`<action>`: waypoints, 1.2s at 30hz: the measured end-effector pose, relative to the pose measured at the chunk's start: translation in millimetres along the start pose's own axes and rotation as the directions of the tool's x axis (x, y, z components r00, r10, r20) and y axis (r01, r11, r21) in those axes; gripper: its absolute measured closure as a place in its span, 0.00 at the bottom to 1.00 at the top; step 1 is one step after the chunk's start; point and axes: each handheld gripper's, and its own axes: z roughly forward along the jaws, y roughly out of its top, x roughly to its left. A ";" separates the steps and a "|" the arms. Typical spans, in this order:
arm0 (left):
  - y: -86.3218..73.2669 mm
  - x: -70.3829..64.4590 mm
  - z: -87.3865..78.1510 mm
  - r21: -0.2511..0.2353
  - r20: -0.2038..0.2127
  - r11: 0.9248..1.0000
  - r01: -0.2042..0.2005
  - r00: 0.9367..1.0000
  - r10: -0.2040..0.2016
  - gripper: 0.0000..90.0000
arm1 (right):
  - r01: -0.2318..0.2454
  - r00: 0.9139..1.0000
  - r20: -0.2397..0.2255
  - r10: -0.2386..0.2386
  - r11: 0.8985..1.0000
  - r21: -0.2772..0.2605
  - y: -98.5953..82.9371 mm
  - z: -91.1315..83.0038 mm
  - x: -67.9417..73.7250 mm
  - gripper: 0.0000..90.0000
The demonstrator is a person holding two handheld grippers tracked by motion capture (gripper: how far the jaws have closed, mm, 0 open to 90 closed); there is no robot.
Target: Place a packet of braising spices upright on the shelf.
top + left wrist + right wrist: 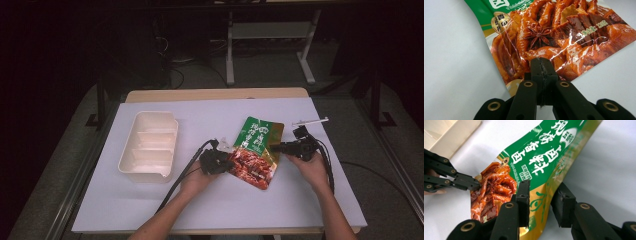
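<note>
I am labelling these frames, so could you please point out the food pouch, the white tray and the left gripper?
food pouch (257,150), high view, printed front.
white tray (131,150), high view, left rim.
left gripper (541,65), left gripper view, tips of shut jaws.

From my remote station, the high view is dim and heavily vignetted: light falls from overhead onto the white table (300,200), while the floor and room behind sink almost to black. The picture is soft and grainy, so print on the pouch (257,150) is unreadable there. Both gripper views are brighter. In the left gripper view, white glare streaks the pouch's (554,37) glossy foil, and the nearest links blur. In the right gripper view, the pouch's (541,160) characters read sharply; a faint shadow, perhaps, lies under its raised edge.
</note>
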 end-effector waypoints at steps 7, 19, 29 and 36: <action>-0.4 0.5 0.1 -0.004 0.003 1.000 0.000 1.000 0.000 1.00 | -0.044 0.999 -0.028 0.045 0.999 0.018 -0.7 22.3 -11.0 0.80; -6.6 -1.9 -11.6 -0.079 0.031 0.997 0.019 0.999 -0.016 0.96 | -0.012 0.999 -0.030 0.011 0.999 -0.031 3.4 15.0 -4.5 0.99; -19.2 -10.9 -36.1 -0.141 0.040 0.990 0.010 0.999 -0.005 0.85 | 0.048 0.996 -0.064 -0.055 0.994 -0.102 16.1 -5.6 19.3 0.99; -35.6 -22.0 -48.3 -0.172 0.053 0.985 0.005 0.999 0.004 0.79 | 0.121 0.988 -0.079 -0.132 0.984 -0.132 25.2 -15.5 40.8 1.00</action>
